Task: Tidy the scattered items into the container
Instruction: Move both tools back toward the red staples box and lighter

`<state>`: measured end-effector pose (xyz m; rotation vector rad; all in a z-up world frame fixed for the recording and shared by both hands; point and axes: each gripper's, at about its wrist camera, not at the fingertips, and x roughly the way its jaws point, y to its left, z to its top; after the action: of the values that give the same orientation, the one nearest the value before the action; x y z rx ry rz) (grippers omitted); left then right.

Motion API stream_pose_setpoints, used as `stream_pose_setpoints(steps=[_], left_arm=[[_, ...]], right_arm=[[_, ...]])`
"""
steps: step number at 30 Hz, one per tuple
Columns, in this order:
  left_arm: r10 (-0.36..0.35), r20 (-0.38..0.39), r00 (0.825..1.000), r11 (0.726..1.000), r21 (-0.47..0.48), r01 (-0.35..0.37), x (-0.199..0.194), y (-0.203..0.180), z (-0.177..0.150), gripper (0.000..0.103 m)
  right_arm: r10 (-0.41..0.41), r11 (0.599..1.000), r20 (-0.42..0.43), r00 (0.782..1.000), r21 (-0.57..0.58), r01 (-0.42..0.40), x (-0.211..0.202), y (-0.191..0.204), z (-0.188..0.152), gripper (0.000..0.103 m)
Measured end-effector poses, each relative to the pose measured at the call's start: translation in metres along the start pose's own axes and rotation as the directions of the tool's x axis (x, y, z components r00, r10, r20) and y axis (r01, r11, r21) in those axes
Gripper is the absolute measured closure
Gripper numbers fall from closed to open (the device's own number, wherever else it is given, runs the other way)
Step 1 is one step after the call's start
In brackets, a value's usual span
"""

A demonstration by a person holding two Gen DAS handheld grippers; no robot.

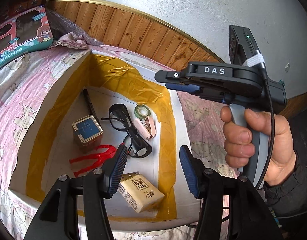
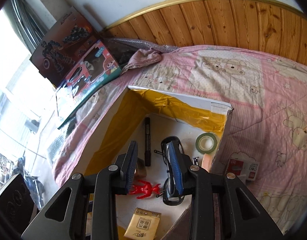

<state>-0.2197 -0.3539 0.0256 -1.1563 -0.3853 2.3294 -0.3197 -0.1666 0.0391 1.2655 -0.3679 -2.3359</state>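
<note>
A white cardboard box [image 1: 180, 120] lined with yellow tape lies on the bed. Inside it are a black pen [image 1: 90, 105], black glasses [image 1: 127, 128], a green tape roll [image 1: 142, 111], a pink stapler [image 1: 145, 128], a blue-lidded tin [image 1: 87, 130], a red figure [image 1: 93, 158] and a tissue pack [image 1: 141, 192]. My left gripper [image 1: 153, 170] hangs open above the box's near end, holding nothing. My right gripper [image 2: 153, 168], held by a hand, is open and empty over the red figure [image 2: 145, 189] and glasses [image 2: 171, 197]. A small red-and-white carton [image 2: 243, 168] lies on the quilt outside the box [image 2: 173, 95].
The pink bear-print quilt [image 2: 253, 80] covers the bed around the box. Toy boxes [image 2: 89, 70] lean at the far left corner beside crumpled cloth and bubble wrap. A wood-panelled wall [image 2: 213, 20] runs behind the bed.
</note>
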Motion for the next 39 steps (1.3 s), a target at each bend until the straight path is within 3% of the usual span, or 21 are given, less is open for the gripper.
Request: stream_pose_setpoints(steps=[8, 20, 30, 39], left_arm=[[-0.001, 0.026, 1.000, 1.000, 0.011, 0.000, -0.010, -0.005, 0.004, 0.048], [-0.013, 0.057, 0.998, 0.997, 0.082, 0.009, -0.034, -0.044, -0.003, 0.048], [-0.045, 0.064, 0.997, 0.986, 0.163, 0.034, -0.050, -0.095, -0.020, 0.048], [-0.078, 0.016, 0.997, 0.975, 0.208, 0.073, -0.042, -0.139, -0.044, 0.048]], right_arm=[[0.061, 0.994, 0.041, 0.997, 0.093, -0.064, -0.030, -0.015, -0.030, 0.068], [0.120, 0.968, 0.088, 0.989, 0.212, -0.137, -0.074, -0.033, -0.093, 0.069], [0.128, 0.943, 0.127, 0.984, 0.291, -0.160, -0.107, -0.056, -0.144, 0.069], [0.104, 0.929, 0.182, 0.978, 0.333, -0.161, -0.140, -0.083, -0.174, 0.069]])
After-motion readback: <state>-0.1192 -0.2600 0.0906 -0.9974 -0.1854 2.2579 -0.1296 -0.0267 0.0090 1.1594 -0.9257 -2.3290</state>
